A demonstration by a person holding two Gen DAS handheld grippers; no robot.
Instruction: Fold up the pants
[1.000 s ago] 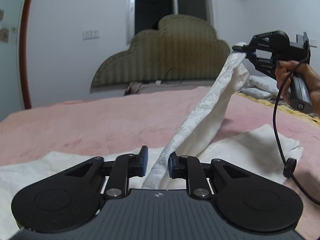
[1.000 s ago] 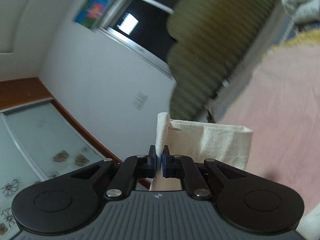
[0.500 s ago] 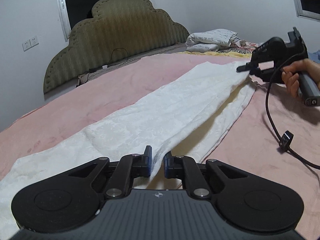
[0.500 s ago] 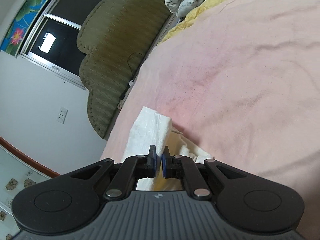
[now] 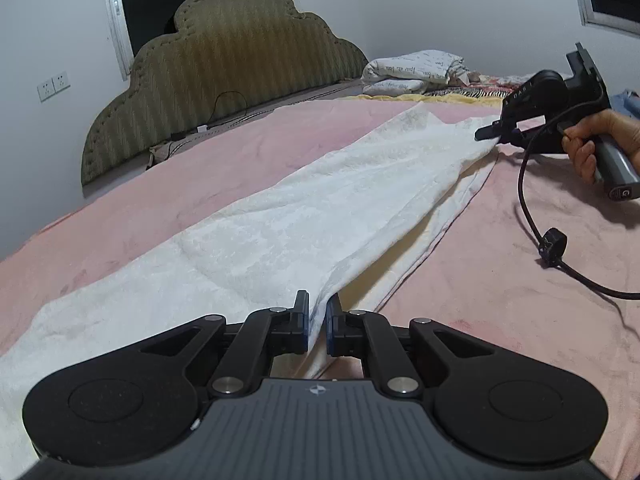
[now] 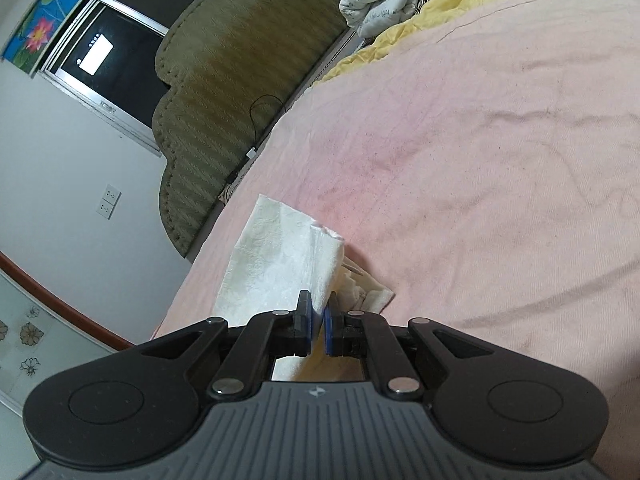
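White textured pants [image 5: 304,216] lie stretched along the pink bed, one leg laid over the other. My left gripper [image 5: 317,320] is shut on the near edge of the upper layer. At the far right of the left wrist view, a hand holds my right gripper [image 5: 490,133], which is shut on the other end of the pants. In the right wrist view the right gripper [image 6: 317,326] pinches the white cloth [image 6: 280,264], which sticks up a little above the bed.
The pink bedspread [image 5: 500,280] spreads wide on all sides. An olive padded headboard [image 5: 224,80] stands at the back. Folded bedding [image 5: 412,70] and a yellow blanket [image 6: 400,40] lie near the headboard. A black cable [image 5: 552,240] trails from the right gripper.
The right gripper has come down from mid-air to the bed, laying the lifted pant leg flat over the other. The left gripper closed on the near edge.
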